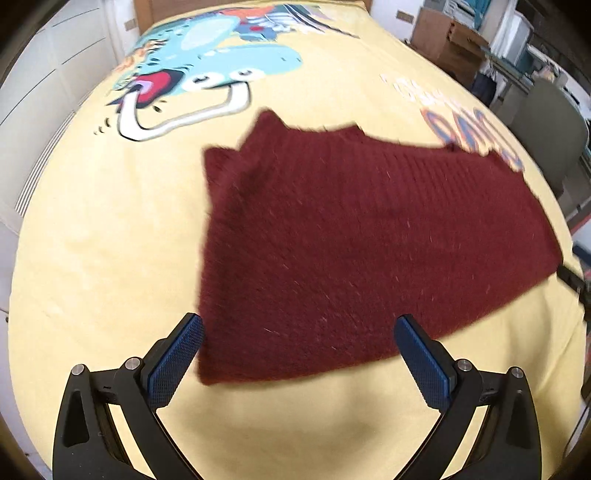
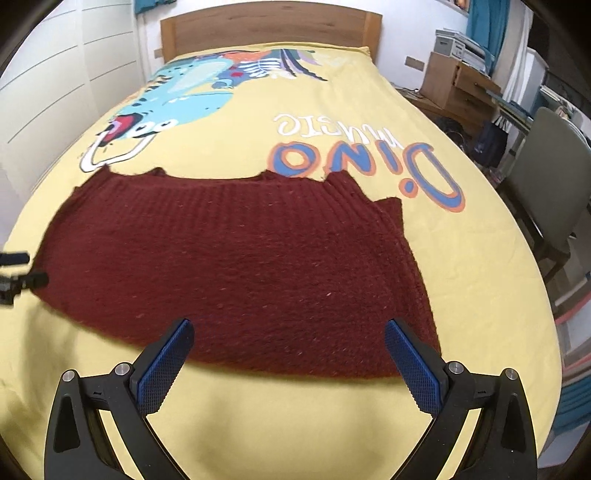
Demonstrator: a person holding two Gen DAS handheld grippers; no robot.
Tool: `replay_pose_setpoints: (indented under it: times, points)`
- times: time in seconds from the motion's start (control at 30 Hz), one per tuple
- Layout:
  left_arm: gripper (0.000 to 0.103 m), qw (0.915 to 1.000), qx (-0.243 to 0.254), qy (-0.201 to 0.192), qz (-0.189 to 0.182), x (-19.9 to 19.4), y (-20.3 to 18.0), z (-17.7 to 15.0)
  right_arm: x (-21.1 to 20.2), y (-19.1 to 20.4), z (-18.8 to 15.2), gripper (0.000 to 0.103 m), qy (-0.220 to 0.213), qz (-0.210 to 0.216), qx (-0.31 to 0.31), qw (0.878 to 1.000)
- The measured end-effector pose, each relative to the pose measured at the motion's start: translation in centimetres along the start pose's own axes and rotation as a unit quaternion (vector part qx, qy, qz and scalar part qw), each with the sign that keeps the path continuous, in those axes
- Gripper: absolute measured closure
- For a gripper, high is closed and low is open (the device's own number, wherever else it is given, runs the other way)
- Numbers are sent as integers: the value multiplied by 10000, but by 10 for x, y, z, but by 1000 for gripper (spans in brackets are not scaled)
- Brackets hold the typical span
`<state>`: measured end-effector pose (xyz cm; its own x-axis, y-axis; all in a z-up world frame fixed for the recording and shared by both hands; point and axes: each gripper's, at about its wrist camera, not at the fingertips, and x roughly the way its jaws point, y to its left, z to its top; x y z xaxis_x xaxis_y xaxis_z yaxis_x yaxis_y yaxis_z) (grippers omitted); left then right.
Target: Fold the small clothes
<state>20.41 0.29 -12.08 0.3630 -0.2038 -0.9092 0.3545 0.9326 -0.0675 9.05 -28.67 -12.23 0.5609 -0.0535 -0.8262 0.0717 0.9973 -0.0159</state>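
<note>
1. The left tool [image 1: 299,354] stands wide, its two blue-padded fingers [image 1: 177,360] spread far apart with nothing between them. It hovers over the near left corner of the garment, apart from it.

2. The right tool [image 2: 290,363] is likewise spread wide and holds nothing; its blue pads [image 2: 413,369] frame the near edge of the garment toward its right end.

3. The dark red knitted garment [image 2: 236,269] lies spread flat on the bed, its long side running left to right across the right wrist view. A ribbed band runs along its far edge, and that edge looks uneven, with small bumps. In the left wrist view the same garment [image 1: 351,240] is blurred, so its fine detail cannot be read.

4. At the left border of the right wrist view, the black tips of the other tool [image 2: 22,269] show just beside the garment's left end.

5. The garment rests on a yellow bedspread [image 2: 295,424] printed with a blue cartoon dinosaur [image 2: 177,96] and the lettering "Dino music" [image 2: 369,158], seen upside down just beyond the far edge.

6. Behind the bed stands a wooden headboard [image 2: 269,29]. To the right are a grey-green chair [image 2: 550,166] and cardboard boxes [image 2: 454,81]; white cupboard doors [image 2: 55,74] fill the left side.
</note>
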Motion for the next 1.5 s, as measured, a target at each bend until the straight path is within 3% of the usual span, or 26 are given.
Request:
replay_pose_setpoints:
  times: [0.27,0.43,0.67,0.73,0.83,0.97,1.13,1.5]
  points:
    - [1,9966,-731,391,29,25,52,16,13,7,-34,0,522,148,263,9982]
    - [1,9914,-962,843,-269,58,64,13,25,-2,-47,0,739,58,378,9965]
    - [2,9869,-1158,812,-775,69,63,1,33,-17,-53,0,825,-71,513,9952]
    - [12,9878,-1006,849,-834,68,60,-1,35,-21,-54,0,835,-85,571,9948]
    - [45,9842,-1000,905,-1145,63,58,0,35,-28,-56,0,830,-81,689,9941]
    - [74,9810,-945,1031,-1347,58,51,3,33,-36,-58,0,832,-47,841,9930]
    - [77,9872,-701,1030,-998,38,37,19,26,-48,-53,0,771,-109,863,9932]
    - [78,9821,-671,684,-1620,-42,-13,67,-7,-100,-26,0,269,-205,1199,9922]
